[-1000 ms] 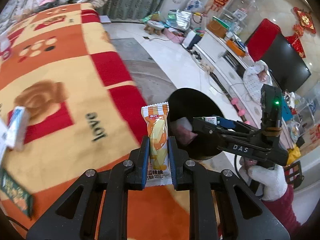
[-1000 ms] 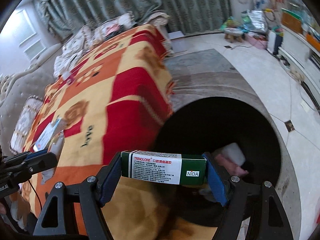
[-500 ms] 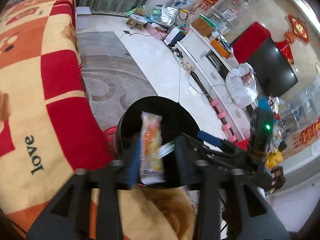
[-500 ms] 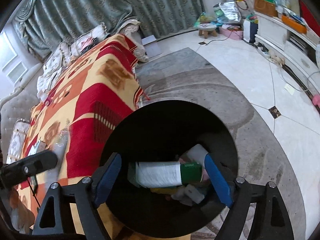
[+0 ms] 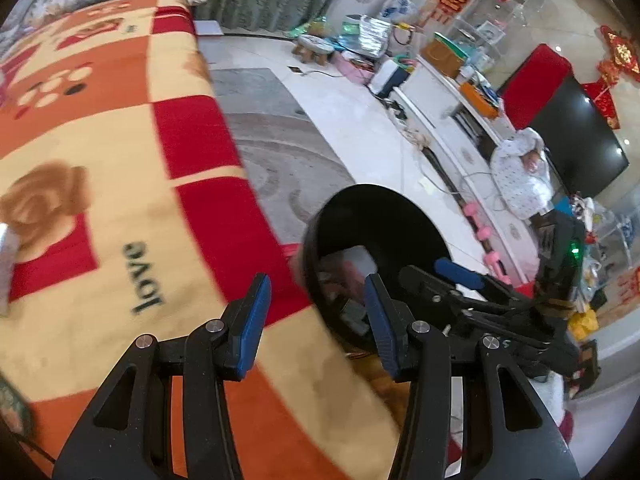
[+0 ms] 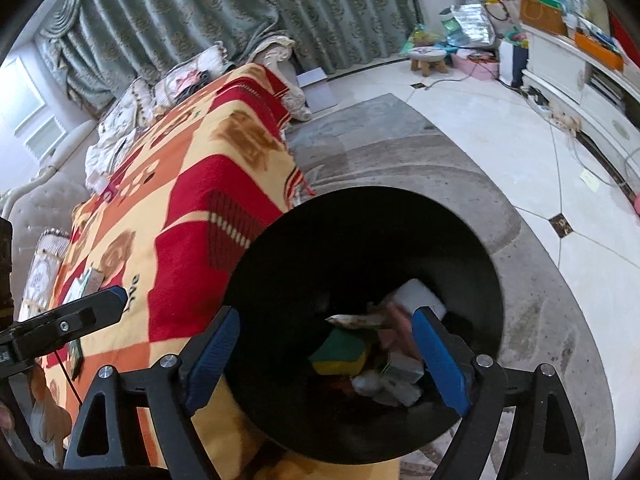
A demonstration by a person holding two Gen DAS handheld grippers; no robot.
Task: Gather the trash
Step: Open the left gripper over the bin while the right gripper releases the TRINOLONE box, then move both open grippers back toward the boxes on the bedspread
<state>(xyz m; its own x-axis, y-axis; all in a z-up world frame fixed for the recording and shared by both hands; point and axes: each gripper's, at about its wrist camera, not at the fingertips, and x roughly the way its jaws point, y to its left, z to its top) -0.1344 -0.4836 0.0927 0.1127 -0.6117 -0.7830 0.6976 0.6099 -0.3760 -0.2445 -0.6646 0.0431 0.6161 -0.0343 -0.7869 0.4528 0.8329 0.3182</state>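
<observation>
Both the left gripper point(image 5: 316, 320) and right gripper point(image 6: 326, 354) hung spread wide and empty over the black trash bin point(image 6: 494, 280), trash inside, so a careless swing-away could tip it.

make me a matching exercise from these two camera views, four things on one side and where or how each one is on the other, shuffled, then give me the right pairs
Things
1. left gripper
2. right gripper
3. sponge
4. blanket

Places or states
A. green and yellow, lying among the trash inside the black bin
B. jaws open and empty, directly over the bin's mouth
C. checked red, orange and cream, with the word "love" on it
D. jaws open and empty, over the blanket's edge beside the bin

Pairs: 1-D, 2-B, 3-A, 4-C
</observation>
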